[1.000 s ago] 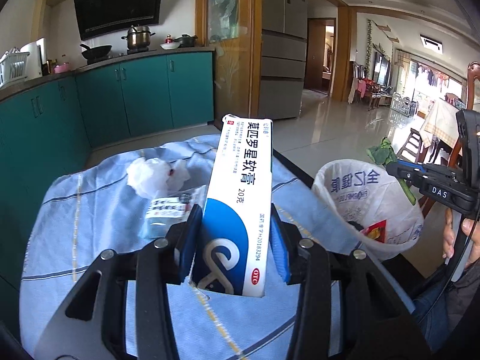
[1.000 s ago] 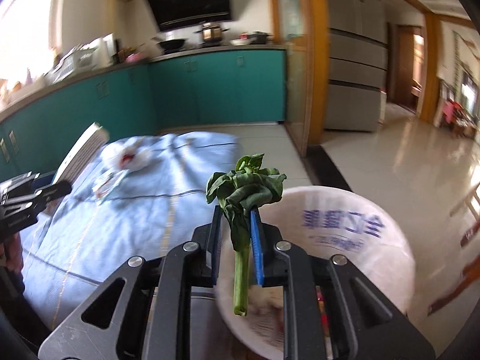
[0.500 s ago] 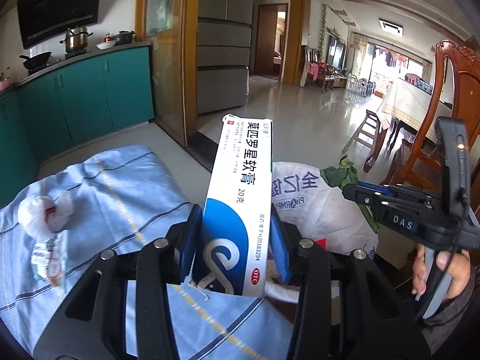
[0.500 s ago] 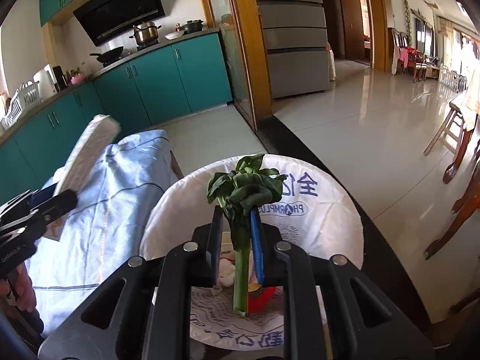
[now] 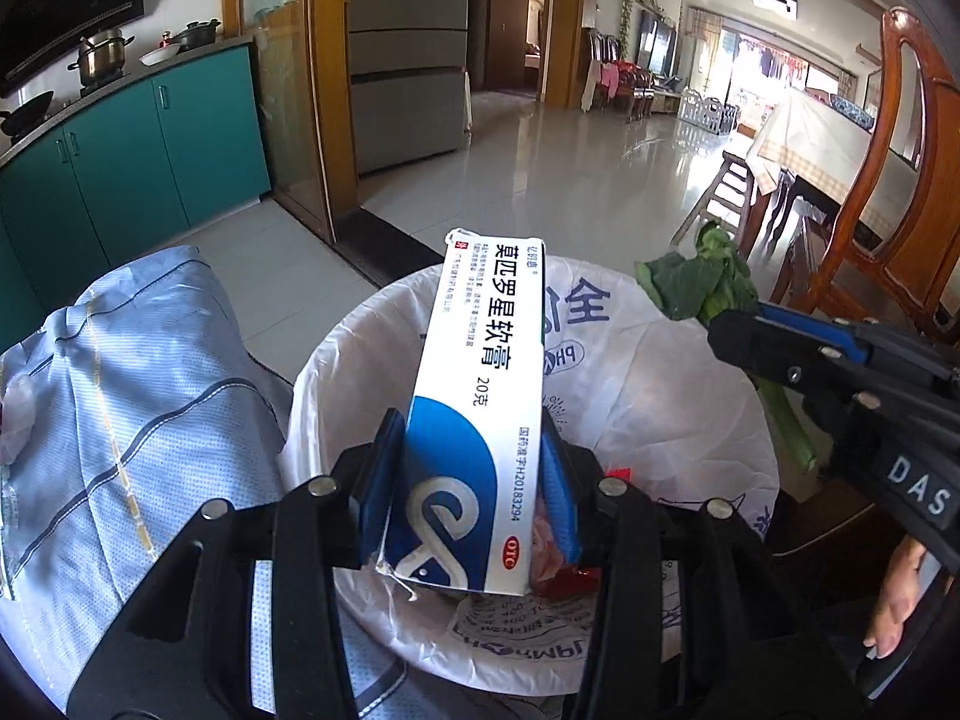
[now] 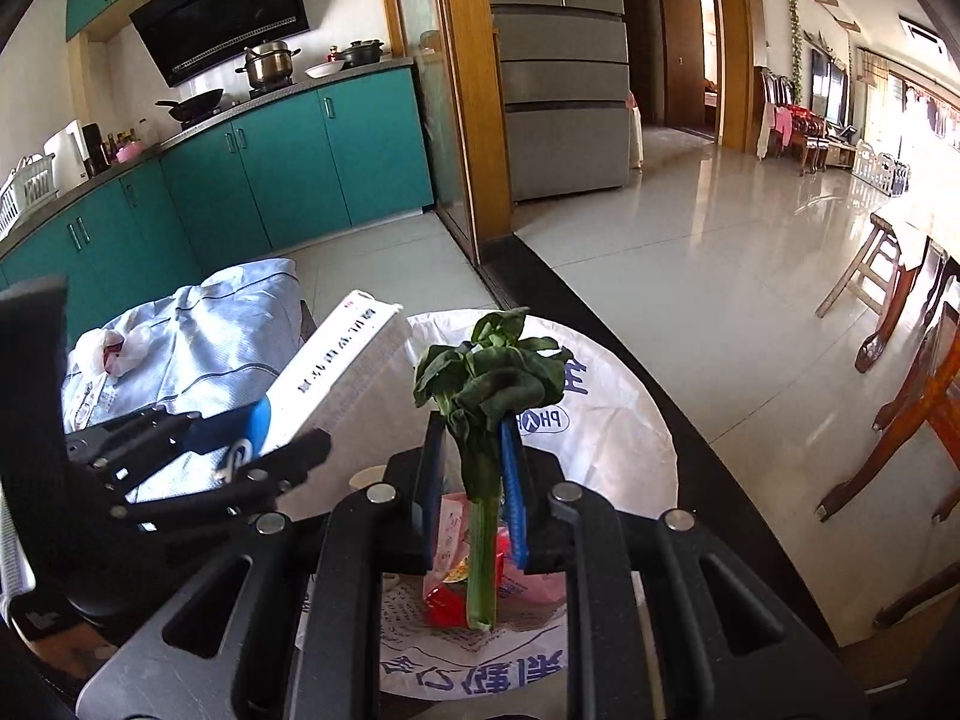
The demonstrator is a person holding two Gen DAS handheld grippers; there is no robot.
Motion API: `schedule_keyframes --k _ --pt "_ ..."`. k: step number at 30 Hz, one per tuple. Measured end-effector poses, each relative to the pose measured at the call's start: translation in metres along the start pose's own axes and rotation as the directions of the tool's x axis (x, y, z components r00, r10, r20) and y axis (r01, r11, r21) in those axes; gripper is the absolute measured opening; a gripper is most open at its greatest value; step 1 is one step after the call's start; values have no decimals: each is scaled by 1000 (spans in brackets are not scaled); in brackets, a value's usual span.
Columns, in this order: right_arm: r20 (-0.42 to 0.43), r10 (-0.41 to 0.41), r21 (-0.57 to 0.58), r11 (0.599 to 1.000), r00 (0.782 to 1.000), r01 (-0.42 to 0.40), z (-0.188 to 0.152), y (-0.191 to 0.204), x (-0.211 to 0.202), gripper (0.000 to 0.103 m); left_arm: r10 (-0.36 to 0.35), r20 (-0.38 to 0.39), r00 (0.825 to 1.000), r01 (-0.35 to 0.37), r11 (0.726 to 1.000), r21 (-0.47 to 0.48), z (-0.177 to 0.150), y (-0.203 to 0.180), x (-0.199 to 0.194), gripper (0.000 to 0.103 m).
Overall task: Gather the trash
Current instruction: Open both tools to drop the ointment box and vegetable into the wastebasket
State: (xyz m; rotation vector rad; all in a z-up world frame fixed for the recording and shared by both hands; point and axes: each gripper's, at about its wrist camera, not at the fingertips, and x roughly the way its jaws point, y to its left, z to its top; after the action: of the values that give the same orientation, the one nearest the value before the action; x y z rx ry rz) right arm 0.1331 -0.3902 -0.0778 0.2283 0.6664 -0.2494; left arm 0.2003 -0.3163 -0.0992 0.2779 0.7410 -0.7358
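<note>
My left gripper (image 5: 471, 480) is shut on a white and blue medicine box (image 5: 480, 396) and holds it upright over the open bin lined with a white plastic bag (image 5: 654, 372). My right gripper (image 6: 474, 480) is shut on a wilted green vegetable stalk (image 6: 483, 420) and holds it above the same bin (image 6: 606, 438). The right gripper also shows at the right of the left wrist view (image 5: 798, 360), and the left gripper with the box at the left of the right wrist view (image 6: 240, 450). Red and pink wrappers (image 6: 456, 588) lie in the bin.
A table with a blue striped cloth (image 5: 120, 396) stands left of the bin; a crumpled tissue (image 6: 111, 348) and a small packet (image 6: 90, 402) lie on it. Teal cabinets (image 6: 270, 180) run behind. Wooden chairs (image 5: 888, 192) and a stool stand at the right.
Both grippers have swung right from the table to above the bin, still holding the box and the vegetable. The bin now fills the middle of both views.
</note>
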Motion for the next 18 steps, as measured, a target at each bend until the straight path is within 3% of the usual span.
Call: schedule_keyframes --k 3,5,7,15,18 --pt "1 2 0 1000 1000 -2 -1 2 -2 19 1 -10 1000 0 1000 9 -1 -1 5 45" --pt "0 2 0 1000 1000 -2 0 3 -1 19 8 -9 1000 -8 1000 10 -2 1 5 59" --pt "-2 1 -2 1000 1000 -1 0 4 -1 19 12 2 1000 -12 1000 2 -3 7 0 66" --pt "-33 1 -12 1000 999 -1 -1 10 7 20 65 41 997 -64 997 -37 -4 33 -26 71" --pt "-22 -3 -13 1000 1000 3 1 11 6 34 97 57 994 -95 994 -52 -4 47 -39 71"
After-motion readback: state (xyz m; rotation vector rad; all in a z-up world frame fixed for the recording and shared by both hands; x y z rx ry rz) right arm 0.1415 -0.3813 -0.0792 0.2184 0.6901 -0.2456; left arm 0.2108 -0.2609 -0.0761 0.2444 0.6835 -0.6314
